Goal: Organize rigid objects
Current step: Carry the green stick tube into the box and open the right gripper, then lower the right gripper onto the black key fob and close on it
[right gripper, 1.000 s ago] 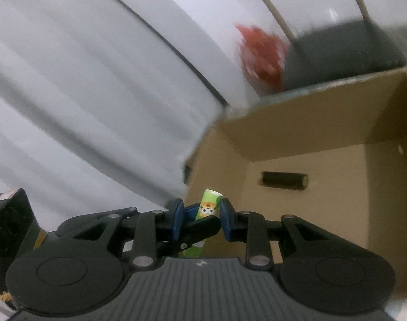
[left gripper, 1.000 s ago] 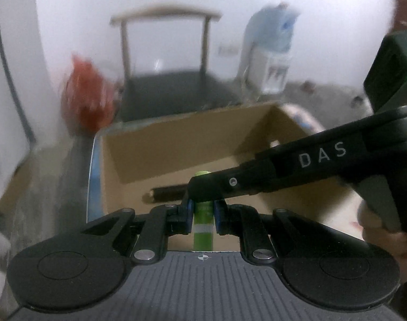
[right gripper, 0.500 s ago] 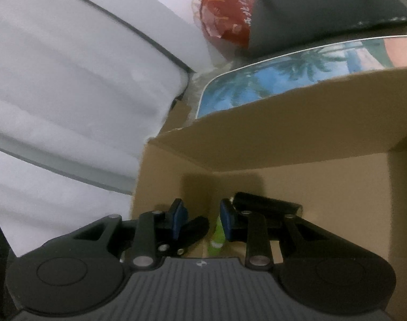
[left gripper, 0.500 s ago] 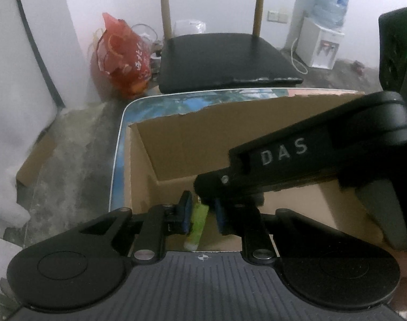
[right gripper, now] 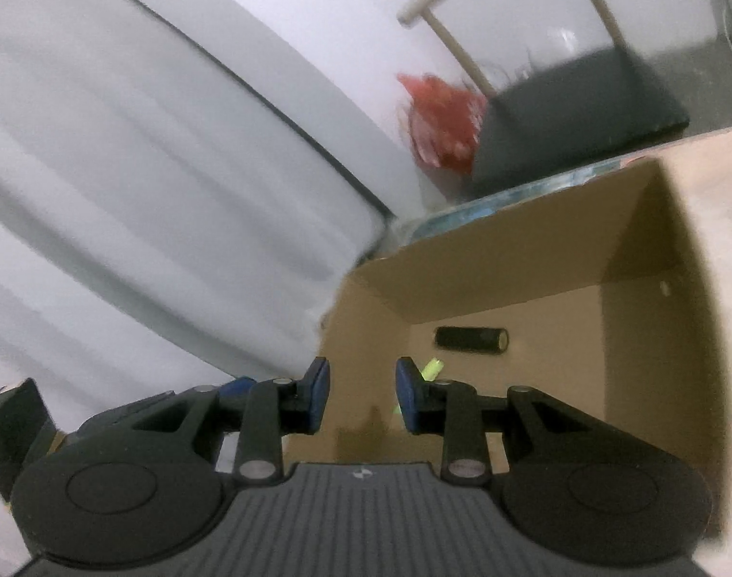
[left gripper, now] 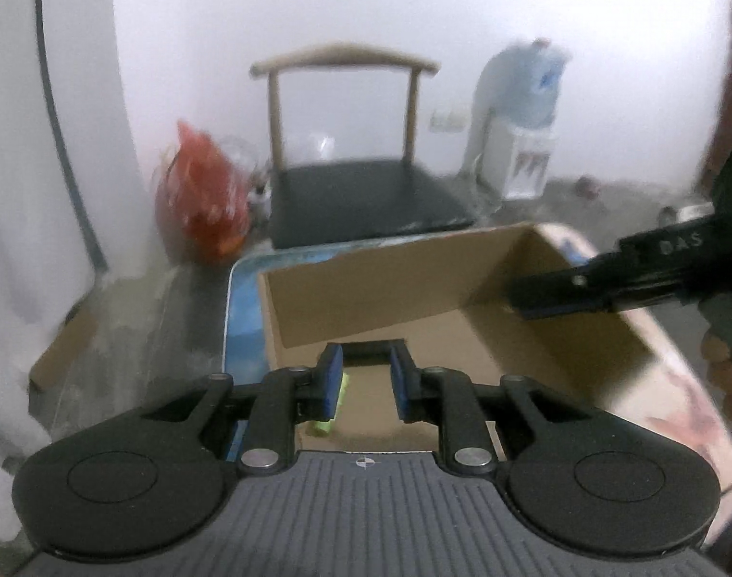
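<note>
Brown cardboard box [right gripper: 534, 288] is lying open; inside, a green tube [right gripper: 430, 369] and black cylinder [right gripper: 471, 339] are resting apart (free floor around). Left gripper [left gripper: 365, 382] is opening its jaws, empty; right gripper [right gripper: 361, 396] is standing narrowly apart, holding nothing.

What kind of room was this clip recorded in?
Probably a plain room at home: a wooden chair against a bare wall, a water dispenser on a rough concrete floor, and a red plastic bag.

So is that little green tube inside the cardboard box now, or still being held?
Inside. The green tube lies on the floor of the cardboard box, near a black tube. Neither gripper holds it; the left gripper is opening, with nothing between its jaws.
</note>
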A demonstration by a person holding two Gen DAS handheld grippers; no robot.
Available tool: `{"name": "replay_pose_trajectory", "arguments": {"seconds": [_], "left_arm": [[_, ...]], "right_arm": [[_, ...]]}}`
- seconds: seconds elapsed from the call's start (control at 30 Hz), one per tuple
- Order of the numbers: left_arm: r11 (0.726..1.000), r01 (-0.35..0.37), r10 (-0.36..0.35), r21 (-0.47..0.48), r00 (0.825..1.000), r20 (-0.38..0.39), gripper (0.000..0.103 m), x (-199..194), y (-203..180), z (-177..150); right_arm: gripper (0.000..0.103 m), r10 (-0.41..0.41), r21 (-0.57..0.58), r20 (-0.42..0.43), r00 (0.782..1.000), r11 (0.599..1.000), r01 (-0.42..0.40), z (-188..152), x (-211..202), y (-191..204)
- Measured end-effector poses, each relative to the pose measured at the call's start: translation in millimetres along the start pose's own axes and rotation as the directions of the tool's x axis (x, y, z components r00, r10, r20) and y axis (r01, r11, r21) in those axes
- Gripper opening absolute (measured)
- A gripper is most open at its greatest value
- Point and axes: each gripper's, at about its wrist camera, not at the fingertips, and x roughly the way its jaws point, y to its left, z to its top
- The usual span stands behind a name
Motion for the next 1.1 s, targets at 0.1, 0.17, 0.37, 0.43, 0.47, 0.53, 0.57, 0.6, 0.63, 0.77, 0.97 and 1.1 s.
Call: {"name": "replay_pose_trajectory", "arguments": {"seconds": [0.1,0.17,0.37,0.43,0.47,0.53,0.57,0.6,0.63,0.77,0.97,1.1], "left_arm": [[0.999,0.041,-0.041,0.007,0.998,0.055,0.030,-34.8,-3.4,-23.6],[0.998,0.061,-0.061,0.012,0.995,0.075,0.033,-51.2,-6.2,-43.5],[0.988,0.154,-0.154,-0.033,0.988,0.014,0.034,-54.1,-10.5,-98.6],[0.981,0.186,-0.187,-0.060,0.982,-0.016,0.034,-48.8,-10.7,-116.3],[0.978,0.198,-0.201,-0.063,0.979,-0.032,0.034,-43.9,-12.6,-123.4],[0.973,0.223,-0.227,-0.063,0.971,-0.077,0.034,-32.1,-16.9,-136.1],[0.969,0.236,-0.242,-0.069,0.965,-0.100,0.034,-26.9,-18.7,-141.7],[0.964,0.255,-0.263,-0.075,0.956,-0.128,0.034,-19.3,-21.2,-146.9],[0.958,0.276,-0.286,-0.082,0.946,-0.155,0.034,-11.7,-24.0,-152.0],[0.939,0.332,-0.343,-0.086,0.909,-0.238,0.034,6.2,-37.1,-175.9],[0.943,0.330,-0.329,-0.046,0.896,-0.300,0.034,22.8,-53.9,-190.4],[0.940,0.340,-0.323,0.006,0.899,-0.296,0.034,19.7,-60.7,-197.3]], "right_arm": [[0.033,0.037,-0.042,0.046,0.998,0.998,-0.035,-30.2,-44.2,11.2],[0.033,0.057,-0.066,0.071,0.996,0.996,-0.053,-54.5,-71.3,16.0],[0.033,0.070,-0.048,0.130,0.989,0.997,-0.064,-126.9,-100.7,0.1],[0.033,0.060,-0.015,0.127,0.990,0.998,-0.058,-144.8,-94.6,-10.0],[0.033,0.056,0.003,0.119,0.991,0.998,-0.057,-152.5,-90.9,-14.9],[0.033,0.041,0.037,0.084,0.996,0.998,-0.044,-171.6,-80.7,-24.5],[0.033,0.029,0.052,0.061,0.998,0.998,-0.033,-179.7,-75.2,-27.4],[0.033,0.017,0.071,0.028,0.999,0.997,-0.019,-188.1,-65.1,-32.0],[0.033,0.009,0.086,-0.001,1.000,0.996,-0.009,-193.1,-56.4,-35.1],[0.033,-0.005,0.145,-0.105,0.994,0.989,0.020,-218.0,-26.5,-44.2],[0.032,-0.031,0.135,-0.169,0.985,0.989,0.054,-234.2,-2.5,-36.6],[0.032,-0.059,0.087,-0.161,0.985,0.993,0.074,-232.6,9.0,-27.8]]}}
